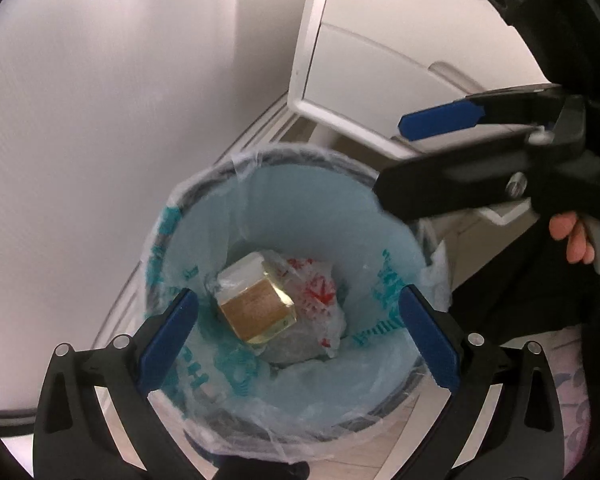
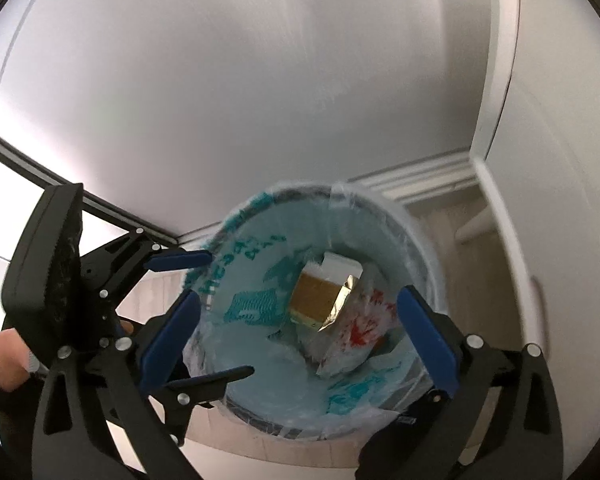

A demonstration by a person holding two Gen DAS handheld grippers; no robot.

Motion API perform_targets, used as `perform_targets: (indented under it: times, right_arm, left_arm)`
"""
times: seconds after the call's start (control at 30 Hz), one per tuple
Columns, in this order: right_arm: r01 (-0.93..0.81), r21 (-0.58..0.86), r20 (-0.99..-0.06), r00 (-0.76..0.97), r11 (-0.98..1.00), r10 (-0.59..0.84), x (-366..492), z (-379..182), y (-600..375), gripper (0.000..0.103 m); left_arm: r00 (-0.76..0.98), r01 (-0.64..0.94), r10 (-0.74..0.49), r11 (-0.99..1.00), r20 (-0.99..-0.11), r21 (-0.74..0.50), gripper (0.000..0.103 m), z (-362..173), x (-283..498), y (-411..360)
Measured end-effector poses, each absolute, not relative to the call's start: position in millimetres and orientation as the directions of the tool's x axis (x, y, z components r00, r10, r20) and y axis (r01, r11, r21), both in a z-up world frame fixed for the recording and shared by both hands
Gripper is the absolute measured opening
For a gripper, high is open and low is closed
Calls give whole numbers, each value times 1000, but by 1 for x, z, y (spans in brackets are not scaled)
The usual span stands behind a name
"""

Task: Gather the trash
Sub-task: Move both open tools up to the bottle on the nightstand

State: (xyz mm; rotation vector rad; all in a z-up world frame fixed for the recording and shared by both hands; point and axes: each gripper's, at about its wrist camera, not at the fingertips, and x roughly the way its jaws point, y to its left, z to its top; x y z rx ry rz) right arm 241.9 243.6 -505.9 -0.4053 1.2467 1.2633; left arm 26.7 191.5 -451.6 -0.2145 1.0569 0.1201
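Both of your tongs hang over the round bin lined with a thin pale-blue plastic bag printed in teal (image 1: 204, 216), and both are released, holding nothing. The left tongs (image 1: 298, 340) look straight down into the mouth, blue pads spread to either side of it. The right tongs (image 2: 298, 340) come in from the other side, spread just as wide.

The trash lies at the bottom, directly below and between the left pads: a small squarish clear-plastic box with a brown paper label (image 1: 254, 306), tilted, resting against a crumpled white plastic bag with red print (image 1: 320, 296). In the left view its longer side seems to run from upper left to lower right, across the gap between the pads.

The left tongs seem the better centred over the box. The liner's rim, folded over the bin edge, sits near both pairs, so I judge gathering that edge to be the likely next move. The film is thin, wrinkled and slippery; it could tear or slide out of a shallow pinch.
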Motion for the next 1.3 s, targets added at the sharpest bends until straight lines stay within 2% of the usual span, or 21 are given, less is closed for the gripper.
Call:
perform_targets:
  times: [0.4,0.77,1.07,1.3]
  right_arm:
    - [-859,340,-782,-32,382,623,251,-398,210,96]
    - [-829,297,-718,133,473,684,266,-328,154,96]
    - [-765,233,-705,293,601,646,299,-296,75,96]
    - [-702,183,-704,395,688,590,328,-276,8,96]
  left_arm:
    - [576,-200,46,976,-816,-86,97,-377,11,182]
    - [651,-148,84,989,-755,-18,97,-302,11,161]
    - [707,-58,59,998,-705,25,97,-245,40,137]
    - [719,32,16,998,-695,55,97,-223,74,107]
